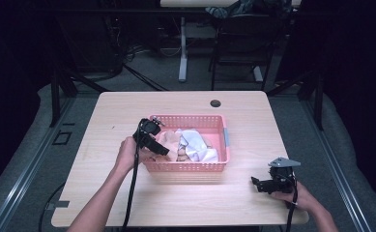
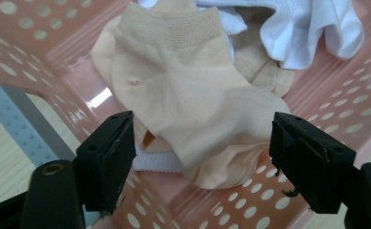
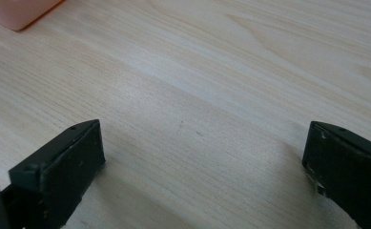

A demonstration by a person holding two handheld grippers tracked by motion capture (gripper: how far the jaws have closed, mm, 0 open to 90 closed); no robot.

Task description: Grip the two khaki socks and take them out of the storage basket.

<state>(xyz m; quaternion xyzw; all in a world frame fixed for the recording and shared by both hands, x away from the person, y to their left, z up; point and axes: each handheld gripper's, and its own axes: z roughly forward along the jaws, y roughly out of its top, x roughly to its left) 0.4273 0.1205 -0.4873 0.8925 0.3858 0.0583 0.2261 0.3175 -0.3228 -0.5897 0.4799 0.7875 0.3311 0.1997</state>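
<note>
Left gripper [image 2: 200,157]: jaws apart, black and blocky, straddling a peach ankle sock [image 2: 192,100] without pressing it; toe end of the sock lies between them. Sock is soft ribbed knit, cuff at 12 o'clock in the left gripper view. It lies in the pink basket [image 1: 224,145], on top of a pile: a second peach sock [image 2: 262,71] beneath at 2 o'clock, white cloth [image 2: 312,28] at 1 o'clock, a white ribbed edge [image 2: 157,163] under the toe. Exact count of garments cannot be told.

Basket: rigid plastic, rectangular, walls and floor perforated with round holes, one in number. In the high view the left gripper [image 1: 151,137] enters over its 9 o'clock wall.

Right gripper [image 3: 202,162]: jaws released, spread wide, nothing between them, hovering low over bare pale wood-grain tabletop [image 3: 221,71]. In the high view it [image 1: 272,182] sits at 4 o'clock from the basket, well apart, near the tabletop's near edge.

Open tabletop all around the basket; one dark round grommet [image 1: 215,103] at 12 o'clock.
</note>
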